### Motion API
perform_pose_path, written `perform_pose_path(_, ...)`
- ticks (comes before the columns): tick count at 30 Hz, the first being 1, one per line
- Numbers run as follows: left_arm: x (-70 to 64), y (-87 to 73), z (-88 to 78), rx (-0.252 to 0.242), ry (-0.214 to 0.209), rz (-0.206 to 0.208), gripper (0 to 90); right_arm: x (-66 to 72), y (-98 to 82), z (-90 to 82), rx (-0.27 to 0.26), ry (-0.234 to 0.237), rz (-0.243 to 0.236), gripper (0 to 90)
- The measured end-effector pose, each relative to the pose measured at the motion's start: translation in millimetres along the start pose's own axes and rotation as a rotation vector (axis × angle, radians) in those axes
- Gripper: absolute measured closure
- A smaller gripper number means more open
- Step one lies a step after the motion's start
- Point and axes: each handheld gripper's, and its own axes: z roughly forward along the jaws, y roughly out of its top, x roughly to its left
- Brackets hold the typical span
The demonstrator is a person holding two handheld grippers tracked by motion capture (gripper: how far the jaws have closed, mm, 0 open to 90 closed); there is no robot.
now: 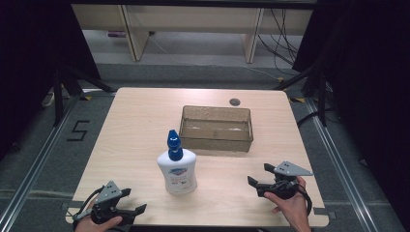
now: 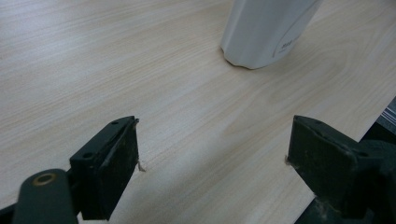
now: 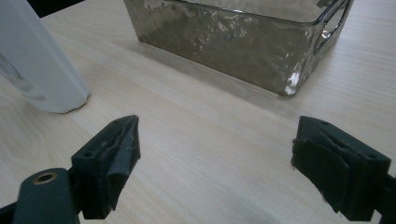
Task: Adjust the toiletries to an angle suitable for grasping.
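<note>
Pale wood-grain covers the surface (image 1: 140,121), which stands on a grey floor with dark curtains at both sides and light furniture legs behind. At the near left corner, a hand (image 1: 92,223) holds the left gripper (image 1: 134,201) low over the surface, its jaws spread wide with nothing between them; in the left gripper view only bare wood lies between them, and the base of the bottle (image 2: 266,32) stands farther ahead. Near the middle, the white bottle (image 1: 177,171) with a blue cap stands upright, just in front of the clear, smoky plastic bin (image 1: 216,140), apart from it. At the near right, another hand (image 1: 290,205) holds the right gripper (image 1: 258,175), jaws likewise wide and empty, pointing toward the bottle and well apart from it.
</note>
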Motion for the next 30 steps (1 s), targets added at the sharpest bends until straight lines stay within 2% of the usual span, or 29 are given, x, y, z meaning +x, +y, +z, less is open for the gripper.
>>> perform_pose_path(6, -0.2, -0.1, 0.0, 0.000, 0.000, -0.003, 15.7, 1.2, 0.9, -0.8, -0.002, 0.006, 0.006, 15.5)
perform_pose_path(8, -0.2, -0.2, 0.0, 0.001, 0.000, -0.002, 15.7, 0.7, 1.7, -1.3, -0.009, -0.004, -0.010, 15.5)
perform_pose_path(10, 0.1, 0.0, 0.1, 0.001, 0.001, 0.002, 15.7, 3.0, 2.9, -1.0, -0.024, 0.007, 0.014, 15.5)
perform_pose_path(11, 0.0, 0.0, 0.1, 0.001, -0.001, 0.004, 15.7, 2.3, 5.5, -2.5, -0.027, 0.001, -0.014, 15.5)
perform_pose_path(12, 0.0, 0.0, 0.1, 0.001, -0.001, 0.004, 15.7, 2.3, 5.5, -2.5, -0.027, 0.001, -0.014, 15.5)
perform_pose_path(13, 0.0, -0.1, 0.2, 0.002, -0.001, 0.004, 15.7, 6.5, 6.8, -2.0, -0.054, 0.020, 0.023, 15.4)
perform_pose_path(14, 0.0, -0.1, 0.3, 0.000, -0.001, 0.002, 15.7, 6.5, 6.8, -2.0, -0.054, 0.020, 0.023, 15.4)
perform_pose_path(16, 0.1, 0.0, 0.2, 0.000, 0.000, 0.004, 15.7, 7.7, 8.7, -1.8, -0.064, 0.016, 0.008, 15.5)
perform_pose_path(17, -0.1, -0.1, 0.1, 0.002, -0.001, 0.004, 15.7, 8.2, 11.5, -2.9, -0.069, 0.023, -0.020, 15.6)
perform_pose_path(19, 0.0, -0.1, 0.2, 0.002, -0.001, 0.004, 15.7, 10.4, 12.3, -2.2, -0.081, 0.030, -0.010, 15.8)
perform_pose_path(20, 0.0, 0.0, 0.3, 0.001, 0.000, 0.004, 15.7, 11.2, 14.0, -3.1, -0.079, 0.028, -0.022, 16.0)
perform_pose_path(22, -0.2, 0.0, 0.1, 0.002, 0.000, 0.005, 15.7, 16.7, 16.3, -3.8, -0.071, 0.055, 0.006, 18.5)
perform_pose_path(23, -0.1, 0.0, 0.1, 0.002, -0.001, 0.005, 15.7, 20.6, 18.7, -3.3, -0.094, 0.074, 0.006, 19.4)
perform_pose_path(26, 0.0, 0.0, 0.3, 0.001, 0.000, 0.005, 15.7, 23.8, 21.3, -3.1, -0.093, 0.084, -0.001, 19.2)
perform_pose_path(28, -0.3, -0.1, 0.2, 0.004, -0.001, 0.005, 15.7, 25.0, 24.2, -2.2, -0.105, 0.089, -0.027, 19.2)
perform_pose_path(30, 0.1, -0.1, 0.5, 0.000, -0.001, 0.003, 15.7, 29.9, 27.0, -1.8, -0.104, 0.116, -0.013, 19.2)
